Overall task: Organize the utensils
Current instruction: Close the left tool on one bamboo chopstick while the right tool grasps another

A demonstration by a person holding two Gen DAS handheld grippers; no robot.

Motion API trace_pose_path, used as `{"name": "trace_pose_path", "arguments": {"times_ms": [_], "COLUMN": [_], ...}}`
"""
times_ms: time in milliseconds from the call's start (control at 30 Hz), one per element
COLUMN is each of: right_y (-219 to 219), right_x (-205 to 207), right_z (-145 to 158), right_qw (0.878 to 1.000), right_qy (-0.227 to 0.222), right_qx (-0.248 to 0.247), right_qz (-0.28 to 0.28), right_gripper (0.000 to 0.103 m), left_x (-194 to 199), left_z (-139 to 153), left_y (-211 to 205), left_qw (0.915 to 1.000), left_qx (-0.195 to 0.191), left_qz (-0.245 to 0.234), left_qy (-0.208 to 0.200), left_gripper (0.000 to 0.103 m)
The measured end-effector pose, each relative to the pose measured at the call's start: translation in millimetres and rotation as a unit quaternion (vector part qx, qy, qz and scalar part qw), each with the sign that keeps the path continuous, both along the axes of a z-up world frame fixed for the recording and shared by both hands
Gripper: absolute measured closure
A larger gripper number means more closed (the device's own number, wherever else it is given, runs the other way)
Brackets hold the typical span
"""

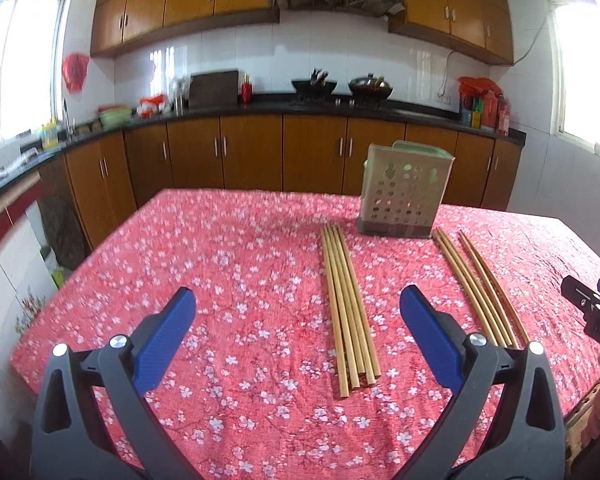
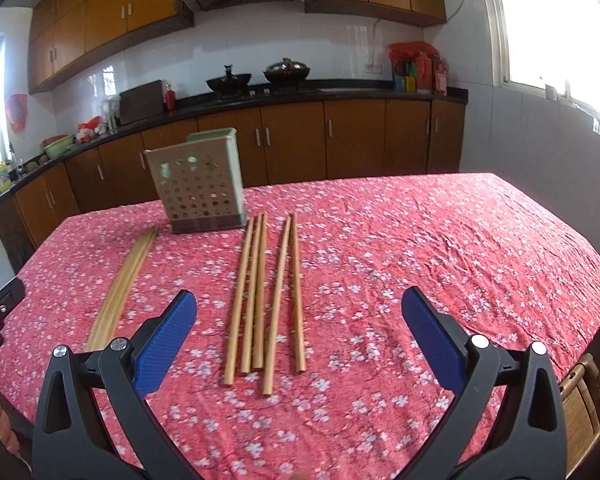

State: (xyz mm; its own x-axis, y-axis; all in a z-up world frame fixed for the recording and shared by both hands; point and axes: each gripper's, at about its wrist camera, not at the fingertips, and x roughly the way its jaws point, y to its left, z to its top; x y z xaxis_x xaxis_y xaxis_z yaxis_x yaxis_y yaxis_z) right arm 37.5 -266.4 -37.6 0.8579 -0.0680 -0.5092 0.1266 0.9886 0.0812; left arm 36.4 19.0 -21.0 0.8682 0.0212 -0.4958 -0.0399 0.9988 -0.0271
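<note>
Chopsticks point(image 2: 266, 300) ahead of parted right gripper point(image 2: 299, 320).

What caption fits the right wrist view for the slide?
Open right gripper poised over five loose chopsticks on a floral tablecloth, perforated utensil holder behind.

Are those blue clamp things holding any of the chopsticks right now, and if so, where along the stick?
Nothing is held. The left gripper and right gripper are both open above the tablecloth. All the chopsticks lie loose near the utensil holder.
</note>
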Motion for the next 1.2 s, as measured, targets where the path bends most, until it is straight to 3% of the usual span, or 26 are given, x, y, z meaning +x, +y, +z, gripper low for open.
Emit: {"name": "trace_pose_path", "arguments": {"times_ms": [100,167,267,367,533,700,833,1200], "right_y": [-10.2,-14.6,-19.1,-20.4,-21.9,-26.3,-25.6,-21.6], "right_x": [23.3,38.2,65.1,84.1,96.7,92.1,92.4,100.5], "right_z": [-7.1,-14.5,-30.7,-47.0,-63.7,-60.7,-60.9,-64.4], "right_qw": [0.999,0.998,0.994,0.988,0.982,0.983,0.984,0.984], "right_qy": [0.032,0.055,0.106,0.146,0.178,0.175,0.173,0.171], "right_qx": [0.004,0.003,0.018,0.041,0.055,0.049,0.045,0.028], "right_qz": [-0.010,-0.009,0.002,0.017,0.024,0.024,0.024,0.028], "right_gripper": [0.004,0.029,0.052,0.068,0.082,0.087,0.087,0.086], "left_x": [19.1,32.5,51.9,64.3,80.2,90.2,94.3,108.7], "left_z": [-7.2,-13.2,-22.3,-30.2,-46.7,-59.9,-65.1,-77.0], "left_y": [9.8,10.6,13.8,12.8,7.1,-3.4,-9.0,-19.4], "left_qw": [0.9995,0.9989,0.9971,0.9951,0.9895,0.9828,0.9788,0.9743], "left_qx": [-0.010,-0.004,0.009,0.010,0.001,-0.007,-0.013,0.025], "left_qz": [0.005,0.009,0.009,-0.003,-0.031,-0.063,-0.082,-0.084], "left_qy": [0.030,0.047,0.075,0.098,0.142,0.174,0.187,0.208], "left_gripper": [0.004,0.004,0.004,0.017,0.042,0.068,0.073,0.090]}}
